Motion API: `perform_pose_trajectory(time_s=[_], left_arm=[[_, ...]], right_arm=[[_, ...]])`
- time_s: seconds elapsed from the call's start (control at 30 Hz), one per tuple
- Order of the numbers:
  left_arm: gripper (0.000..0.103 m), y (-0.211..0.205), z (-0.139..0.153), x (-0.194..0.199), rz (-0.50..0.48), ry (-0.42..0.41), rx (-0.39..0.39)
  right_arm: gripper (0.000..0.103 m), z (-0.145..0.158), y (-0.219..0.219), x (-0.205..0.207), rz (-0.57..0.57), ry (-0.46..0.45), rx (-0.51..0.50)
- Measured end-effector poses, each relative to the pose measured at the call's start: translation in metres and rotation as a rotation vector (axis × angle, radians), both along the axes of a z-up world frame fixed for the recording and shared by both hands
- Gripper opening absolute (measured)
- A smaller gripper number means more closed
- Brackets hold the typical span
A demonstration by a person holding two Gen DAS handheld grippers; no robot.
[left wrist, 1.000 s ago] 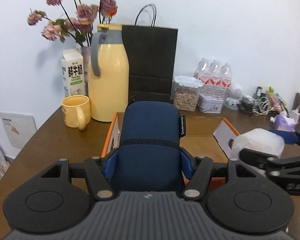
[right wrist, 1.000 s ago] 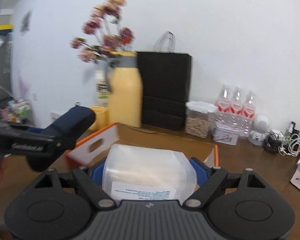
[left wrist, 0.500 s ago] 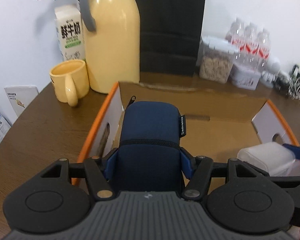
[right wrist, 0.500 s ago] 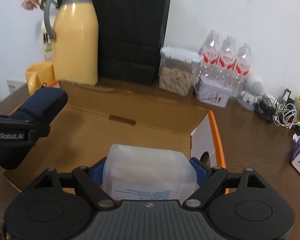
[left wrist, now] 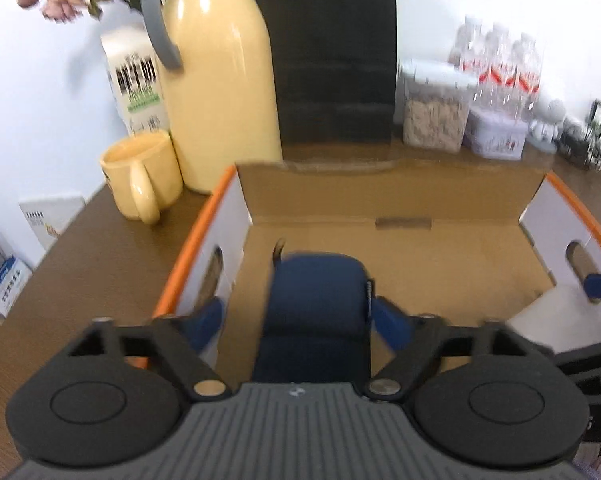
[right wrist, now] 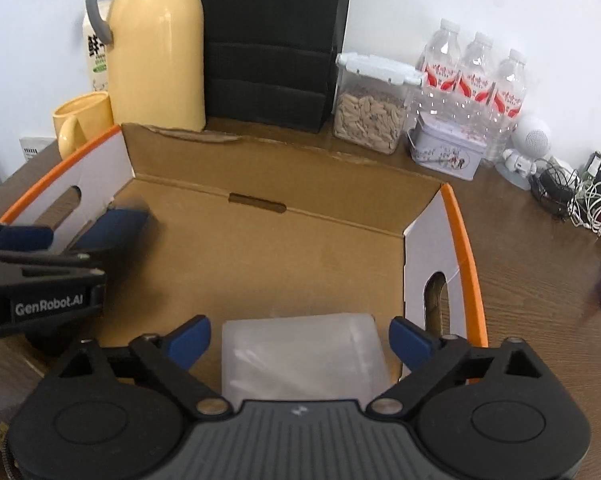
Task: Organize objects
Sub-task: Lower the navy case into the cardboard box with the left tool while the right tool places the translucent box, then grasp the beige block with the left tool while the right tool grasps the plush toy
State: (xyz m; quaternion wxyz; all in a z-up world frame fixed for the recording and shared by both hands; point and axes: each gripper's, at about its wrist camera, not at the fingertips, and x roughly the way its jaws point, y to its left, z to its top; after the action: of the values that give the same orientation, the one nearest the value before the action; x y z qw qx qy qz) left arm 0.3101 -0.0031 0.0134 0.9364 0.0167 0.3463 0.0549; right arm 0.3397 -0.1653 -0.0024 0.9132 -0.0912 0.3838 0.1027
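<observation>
Left wrist view shows my left tongs [left wrist: 300, 316] spread apart, their blue pads clear of the navy pouch [left wrist: 316, 312] that lies between them on the floor of the cardboard box [left wrist: 388, 184], close to the box's left wall. On the right wrist view my right tongs [right wrist: 300, 340] are likewise parted, holding nothing; the clear plastic bag [right wrist: 304, 352] lies between them inside the box, beside its right wall. Behind the box on the worktop [right wrist: 540, 264] stand a yellow jug [right wrist: 156, 48], a yellow mug [right wrist: 82, 120] and a black paper bag [right wrist: 272, 40].
</observation>
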Motion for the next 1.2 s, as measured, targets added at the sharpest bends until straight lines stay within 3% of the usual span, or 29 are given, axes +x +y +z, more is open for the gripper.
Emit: perform_pose_trajectory(time_s=[0.07, 0.37, 0.7, 0.9, 1.2], left_arm=[[0.102, 0.002, 0.008, -0.006, -0.006, -0.038, -0.004], [0.103, 0.004, 0.04, -0.045, -0.012, -0.134, -0.015], [0.103, 0.0, 0.062, -0.137, -0.071, -0.255, -0.024], [0.103, 0.005, 0.053, -0.188, -0.088, -0.279, -0.057], [0.103, 0.015, 0.022, -0.242, -0.081, -0.253, -0.061]], right_arm=[[0.103, 0.004, -0.002, -0.004, 0.004, -0.019, 0.007], [0.103, 0.034, -0.021, -0.039, 0.015, -0.116, 0.064], [0.103, 0.075, -0.065, -0.134, 0.082, -0.292, 0.138], [0.103, 0.07, -0.091, -0.192, 0.106, -0.329, 0.159], [0.103, 0.034, -0.109, -0.255, 0.098, -0.299, 0.147]])
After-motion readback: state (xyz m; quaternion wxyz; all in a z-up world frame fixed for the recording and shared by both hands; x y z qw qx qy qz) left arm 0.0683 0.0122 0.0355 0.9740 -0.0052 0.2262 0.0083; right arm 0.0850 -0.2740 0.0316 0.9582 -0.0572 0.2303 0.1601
